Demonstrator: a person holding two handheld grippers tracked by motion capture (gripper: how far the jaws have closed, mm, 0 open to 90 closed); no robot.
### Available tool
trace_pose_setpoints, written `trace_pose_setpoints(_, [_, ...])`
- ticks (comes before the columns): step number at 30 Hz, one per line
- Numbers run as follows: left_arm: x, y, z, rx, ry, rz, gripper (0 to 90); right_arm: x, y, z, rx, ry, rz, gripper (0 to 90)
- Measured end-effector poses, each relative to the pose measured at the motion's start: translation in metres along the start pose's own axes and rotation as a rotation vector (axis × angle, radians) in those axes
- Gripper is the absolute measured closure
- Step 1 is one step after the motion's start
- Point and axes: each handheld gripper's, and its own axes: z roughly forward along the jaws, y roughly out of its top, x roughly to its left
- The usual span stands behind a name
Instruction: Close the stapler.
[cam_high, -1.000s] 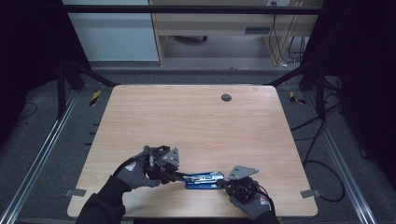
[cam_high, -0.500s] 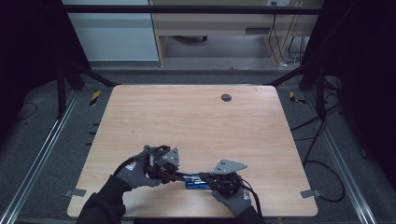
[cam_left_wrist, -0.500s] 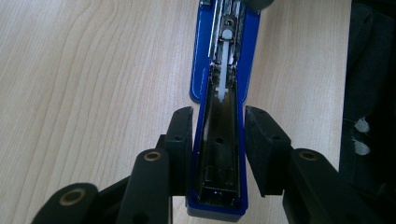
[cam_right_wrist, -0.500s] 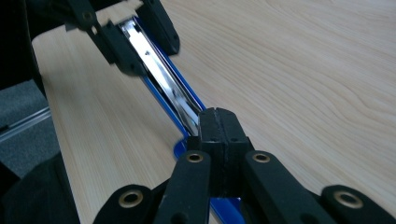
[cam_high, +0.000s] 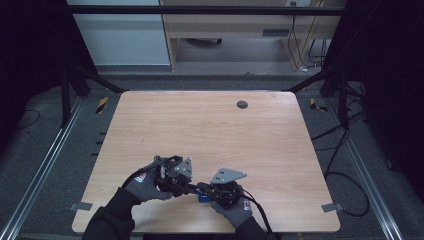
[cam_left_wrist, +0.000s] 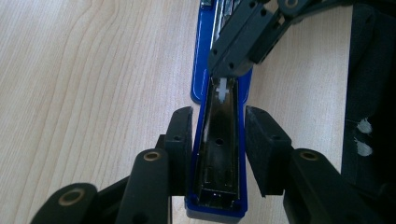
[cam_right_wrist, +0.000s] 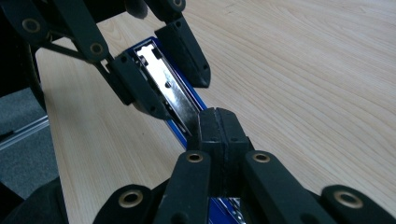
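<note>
Left gripper view: we see left gripper (cam_left_wrist: 218, 135) fingers straddling the blue stapler (cam_left_wrist: 219, 154), one touching. Right gripper (cam_right_wrist: 218, 122) fingers pressed together above its magazine, on the wooden surface (cam_high: 210, 130).

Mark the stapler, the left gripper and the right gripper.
blue stapler (cam_left_wrist: 219, 154): left gripper view, on its open metal channel.
left gripper (cam_left_wrist: 218, 140): left gripper view, midway between its spread fingertips.
right gripper (cam_right_wrist: 219, 123): right gripper view, where its closed fingertips meet.

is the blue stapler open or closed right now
Open. The left gripper view looks straight into the stapler's bare metal channel, with no top arm covering it.
</note>
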Motion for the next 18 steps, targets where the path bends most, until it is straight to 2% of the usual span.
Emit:
trace_pose_setpoints(11, [-0.0004, -0.0011, 0.0003, -0.009, 0.007, -0.003, 62.8, 0.0035, 0.0006, 0.0105, 0.006, -0.002, -0.005, 90.0])
trace_pose_setpoints(18, [-0.002, -0.0038, -0.0054, -0.051, 0.028, -0.02, 61.8, 0.0036, 0.0004, 0.0109, 0.003, -0.006, -0.005, 90.0])
